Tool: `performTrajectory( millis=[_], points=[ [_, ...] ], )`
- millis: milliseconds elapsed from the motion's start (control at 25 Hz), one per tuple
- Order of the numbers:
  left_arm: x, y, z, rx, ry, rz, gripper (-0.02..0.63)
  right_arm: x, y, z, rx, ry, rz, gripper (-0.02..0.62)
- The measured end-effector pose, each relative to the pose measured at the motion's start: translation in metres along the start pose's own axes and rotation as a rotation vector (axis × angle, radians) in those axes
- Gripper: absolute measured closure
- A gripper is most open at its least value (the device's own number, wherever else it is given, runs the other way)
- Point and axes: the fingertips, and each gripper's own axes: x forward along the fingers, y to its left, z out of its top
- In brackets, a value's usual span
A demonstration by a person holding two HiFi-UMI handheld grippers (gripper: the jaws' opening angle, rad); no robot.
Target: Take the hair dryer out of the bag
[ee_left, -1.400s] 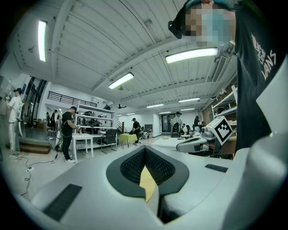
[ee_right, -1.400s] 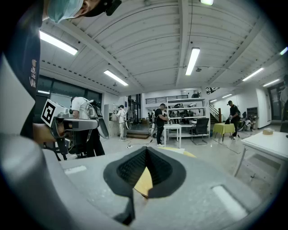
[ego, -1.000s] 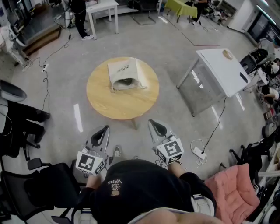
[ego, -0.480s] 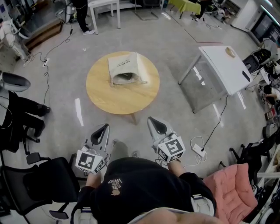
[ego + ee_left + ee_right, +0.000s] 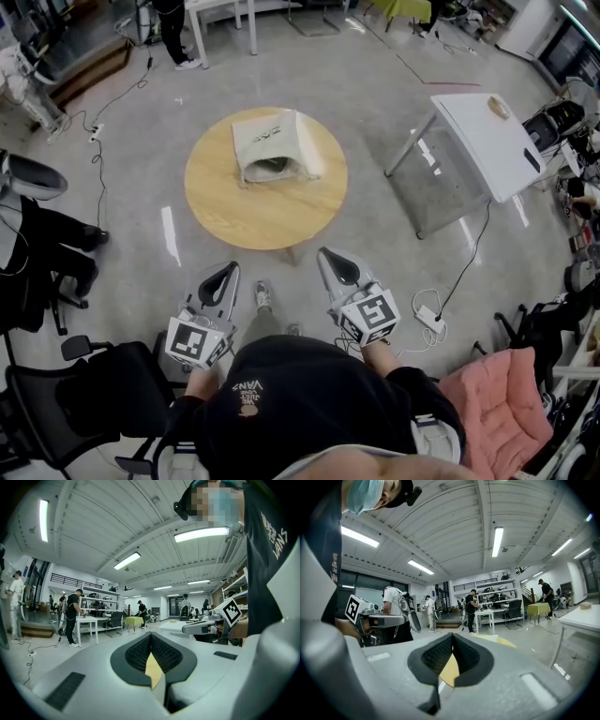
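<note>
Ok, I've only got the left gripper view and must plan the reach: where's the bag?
Observer: The bag lies flat on the round wooden table, in front of the person, on the table's far half.
Operator: Which way does its mouth face?
Observer: Toward the person. Something grey shows inside, too small to identify.
Operator: Is the right gripper free?
Observer: Yes, the right gripper has its fingers shut on nothing.

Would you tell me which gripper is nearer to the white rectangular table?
Right. The right gripper sits below-left of the white table in the head view; the left gripper is even farther left.
</note>
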Motion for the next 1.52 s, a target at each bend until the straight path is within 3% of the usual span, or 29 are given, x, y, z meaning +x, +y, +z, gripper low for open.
performTrajectory(
  millis=[920,1520],
  points=[
    [0.096,0.148,-0.006,-0.024,0.005,-0.105,0.599,0.145,-0.040,0.024,0.004,0.015,-0.097,0.595],
    [0.137,0.200,-0.021,-0.006,0.034,-0.215,0.598,0.192,-0.055,0.021,0.024,0.031,-0.203,0.595]
  ],
)
